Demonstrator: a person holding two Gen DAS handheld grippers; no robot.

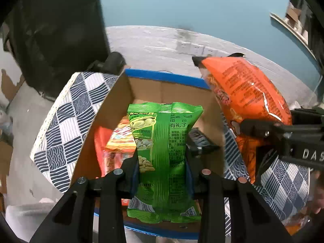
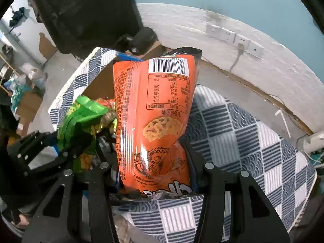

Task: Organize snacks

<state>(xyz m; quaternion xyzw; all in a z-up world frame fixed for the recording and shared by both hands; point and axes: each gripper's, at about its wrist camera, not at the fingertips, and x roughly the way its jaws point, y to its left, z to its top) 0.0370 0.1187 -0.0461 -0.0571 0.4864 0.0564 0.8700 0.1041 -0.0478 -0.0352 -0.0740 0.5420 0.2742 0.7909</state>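
My left gripper (image 1: 162, 162) is shut on a green snack packet (image 1: 164, 147), which hangs over the open cardboard box (image 1: 162, 89). Inside the box lie several red and orange packets (image 1: 119, 139). My right gripper (image 2: 155, 166) is shut on an orange snack bag (image 2: 154, 121) with a barcode at its far end. That orange bag (image 1: 249, 97) and the right gripper (image 1: 263, 133) appear at the right of the left wrist view, over the box's right wall. The green packet (image 2: 81, 119) and the left gripper (image 2: 66, 154) show at the left of the right wrist view.
The box has blue-taped rims (image 1: 168, 75) and flaps covered in blue-and-white checked fabric (image 1: 70, 117). The checked flap (image 2: 243, 141) spreads wide on the right. A black wheeled object (image 2: 85, 14) stands behind the box. A grey wall ledge with sockets (image 2: 232, 36) runs beyond.
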